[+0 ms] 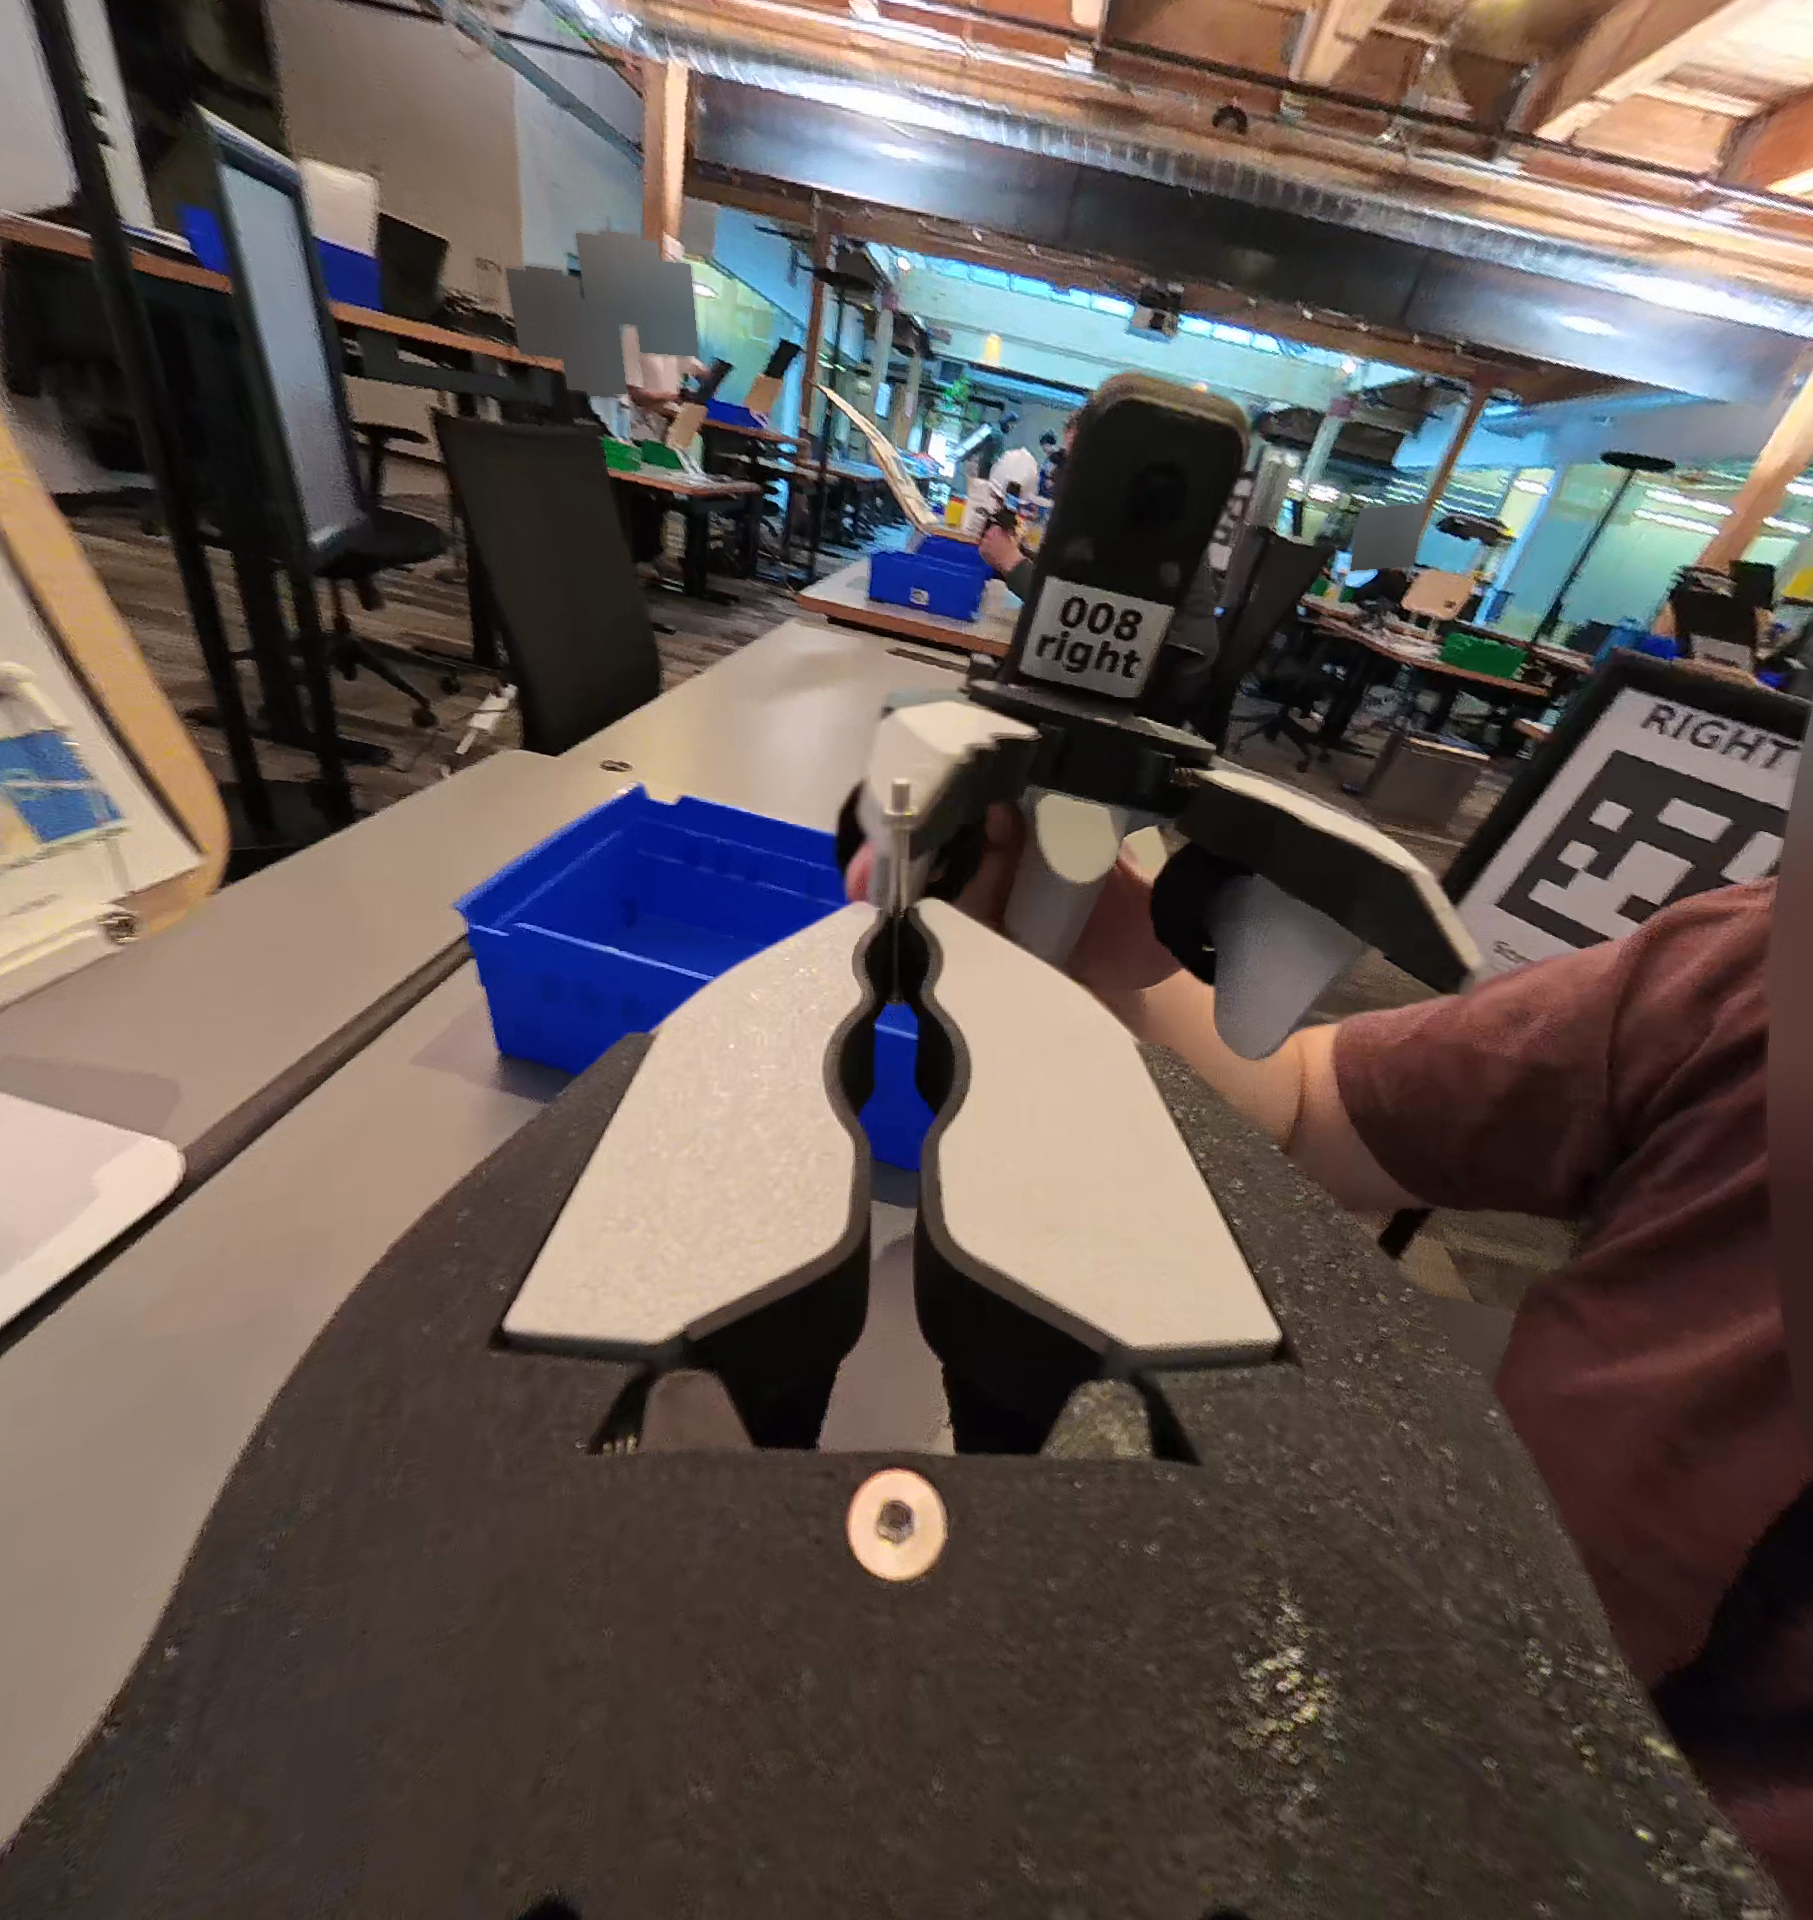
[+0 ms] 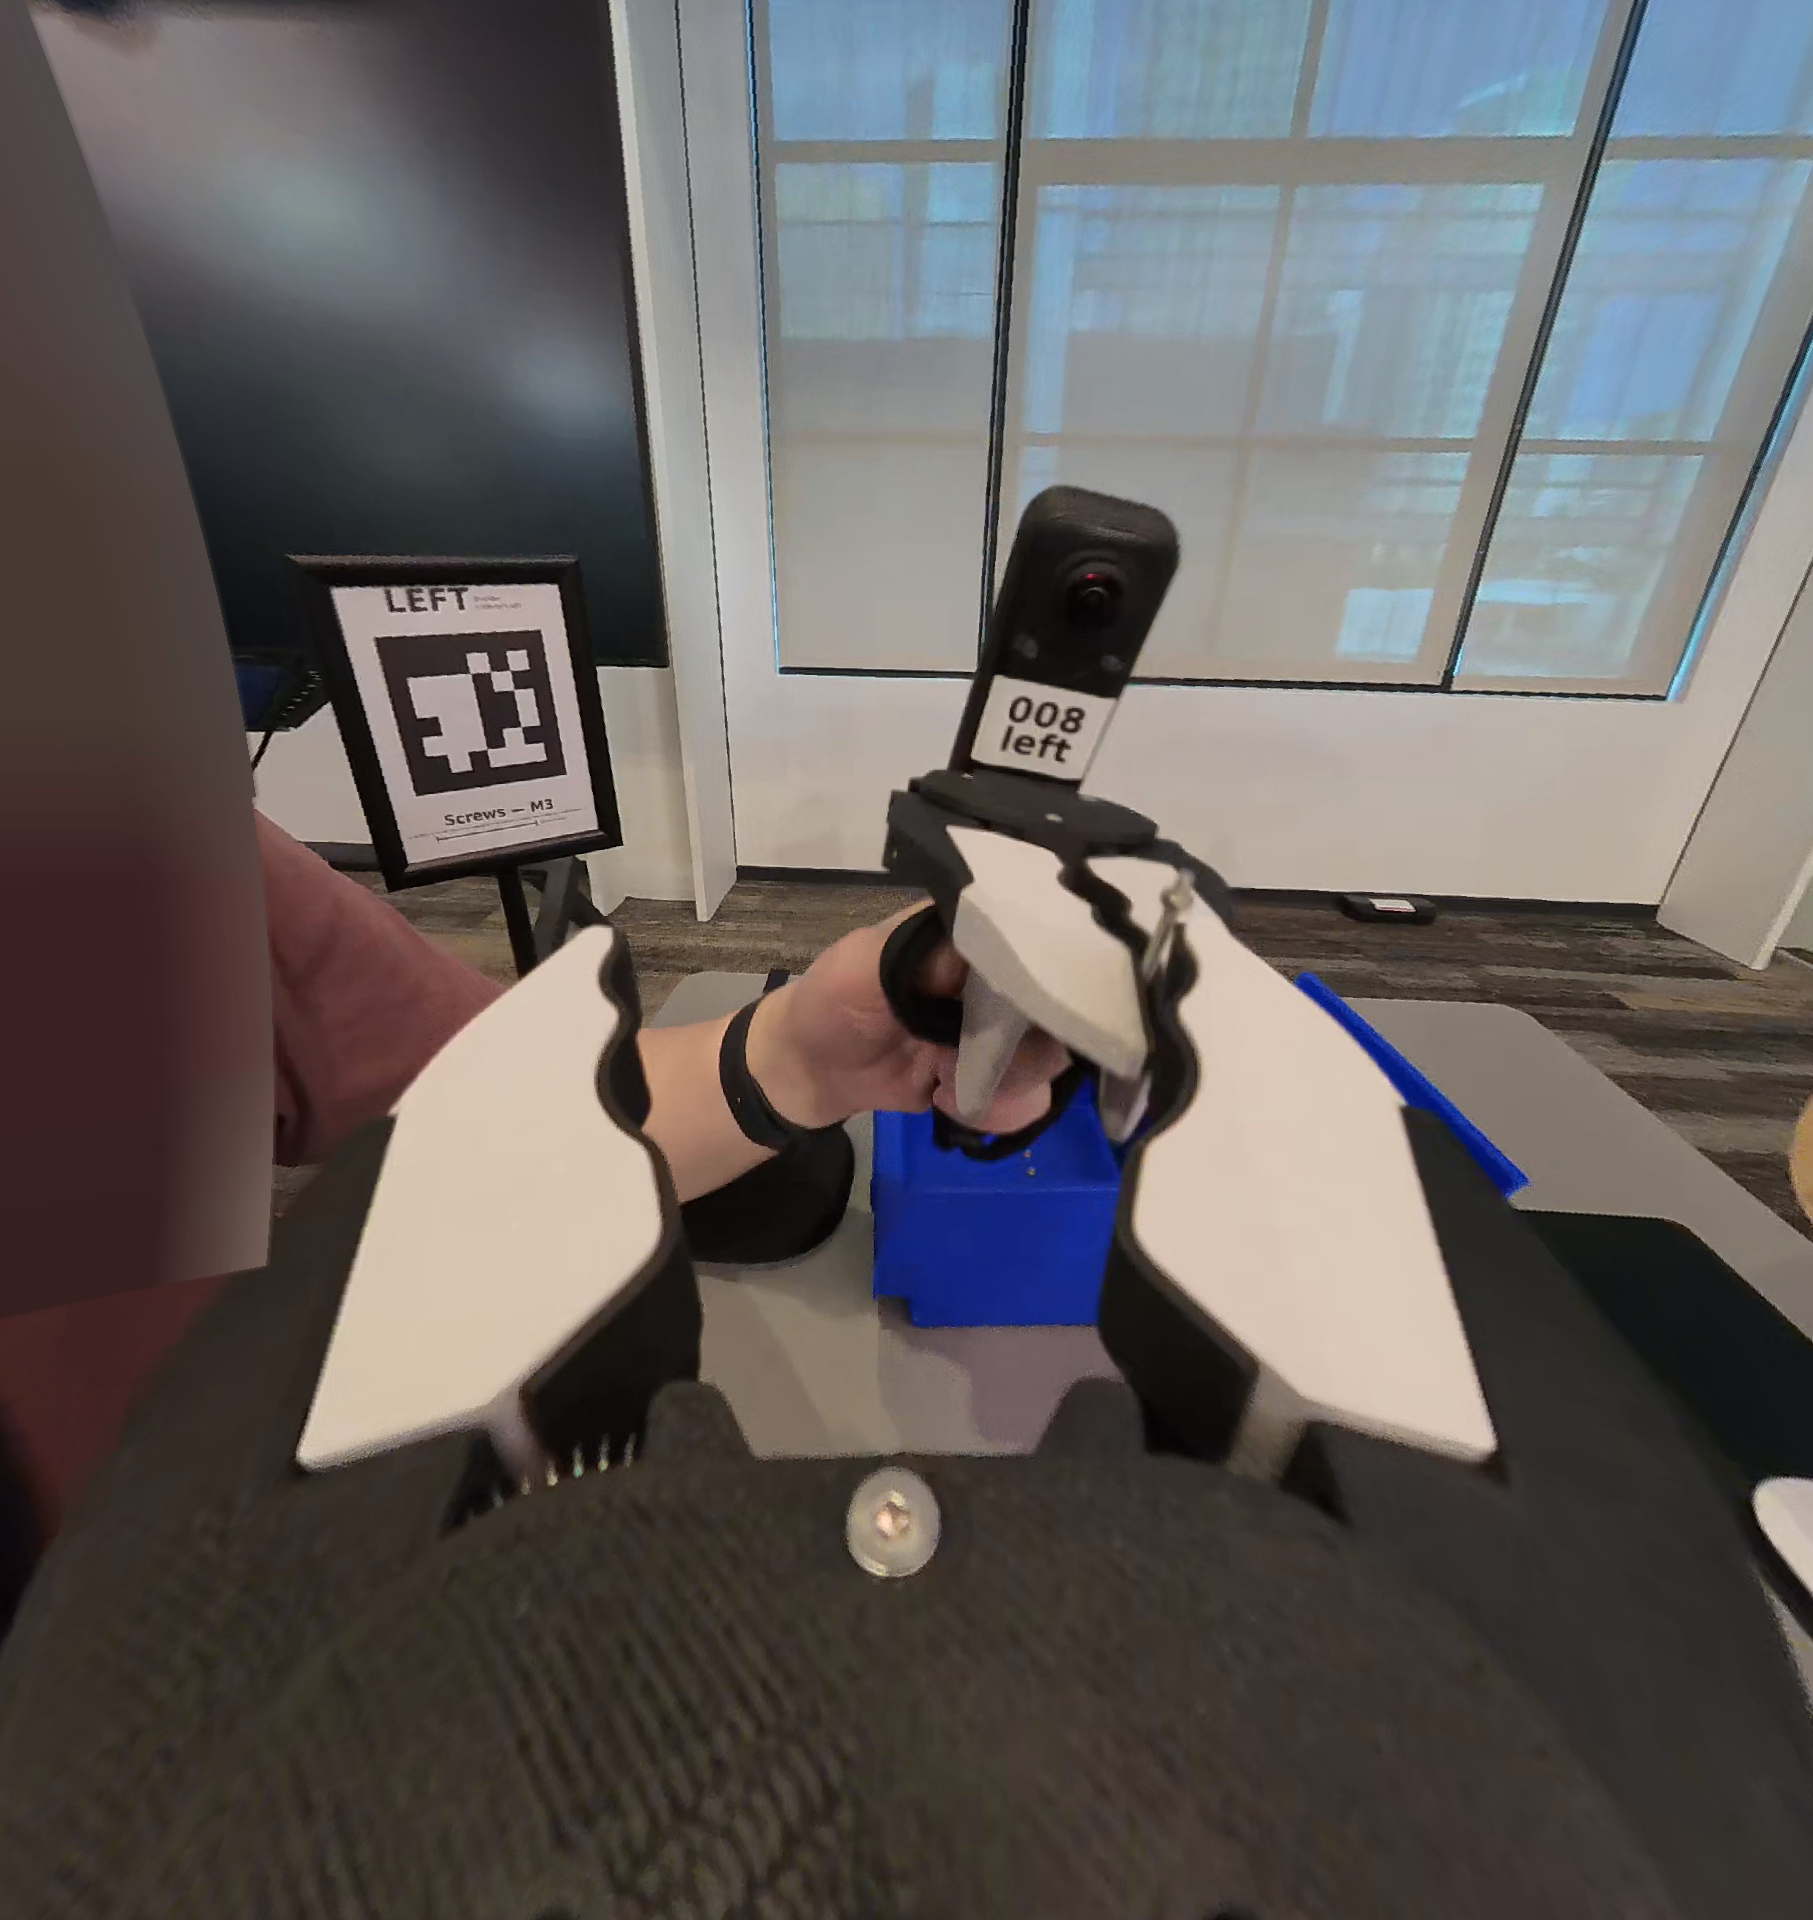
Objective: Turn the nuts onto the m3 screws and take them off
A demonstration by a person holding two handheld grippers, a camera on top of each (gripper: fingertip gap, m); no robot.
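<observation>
My left gripper (image 1: 897, 920) is shut on a thin M3 screw (image 1: 896, 873). The screw stands up out of the fingertips, with a small nut (image 1: 899, 816) near its top. My right gripper (image 2: 902, 987) is open and empty. Its right fingertip (image 2: 1208, 966) is close beside the screw (image 2: 1164, 927). In the left wrist view the right gripper (image 1: 1172, 894) faces me, held by a hand, with one finger (image 1: 949, 774) right next to the nut. In the right wrist view the left gripper (image 2: 1130, 997) is partly hidden behind my right finger.
A blue bin (image 1: 569, 925) stands on the grey table (image 1: 258, 1039) below both grippers; it also shows in the right wrist view (image 2: 985, 1247) with small parts inside. A framed marker sign (image 2: 466, 717) stands at the left, another (image 1: 1650, 831) at the right. A white tray (image 1: 29, 1195) lies nearby.
</observation>
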